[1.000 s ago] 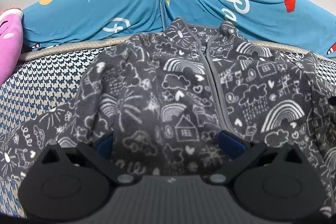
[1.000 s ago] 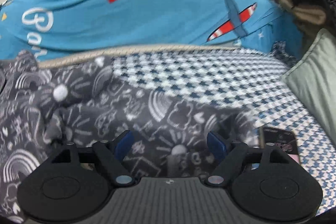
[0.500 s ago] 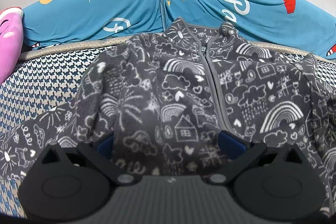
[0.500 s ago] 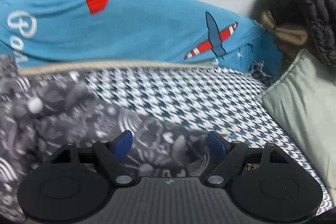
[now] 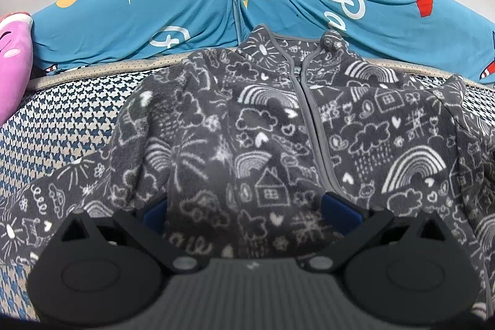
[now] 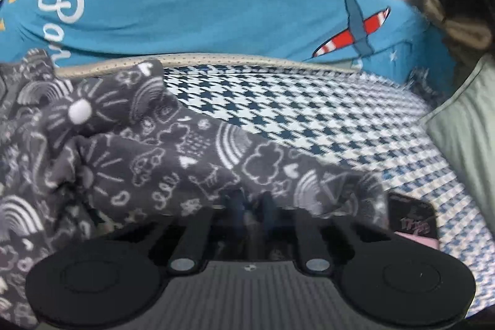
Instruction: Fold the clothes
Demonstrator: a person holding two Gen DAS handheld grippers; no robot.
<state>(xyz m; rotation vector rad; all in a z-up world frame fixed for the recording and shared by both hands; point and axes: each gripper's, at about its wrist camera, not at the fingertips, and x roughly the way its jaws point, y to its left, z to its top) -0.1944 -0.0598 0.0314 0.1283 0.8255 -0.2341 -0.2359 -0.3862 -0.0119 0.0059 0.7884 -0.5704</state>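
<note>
Sleeve [image 6: 216, 163] hides blurred right hand-held gripper [image 6: 250, 209] fingertips; phone [image 6: 411, 221] half-covered.

I see the grey fleece jacket [image 5: 266, 150] lying face up on the houndstooth bed [image 5: 71, 119], zipped shut, collar at the far edge, white doodle print all over, right sleeve [image 6: 216, 156] stretched out sideways.

The fleece jacket [image 5: 266, 144] lies spread on the bed [image 5: 62, 119], filling the centre of the left wrist view, collar toward the top. Behind it a long cushion [image 5: 185, 8] runs across the upper frame — a plush toy [image 5: 12, 64] at far left. In the right wrist view the jacket's sleeve [image 6: 191, 150] crosses lower left to centre, a phone [image 6: 411, 218] lower right, a pillow [image 6: 464, 126] at right edge.
</note>
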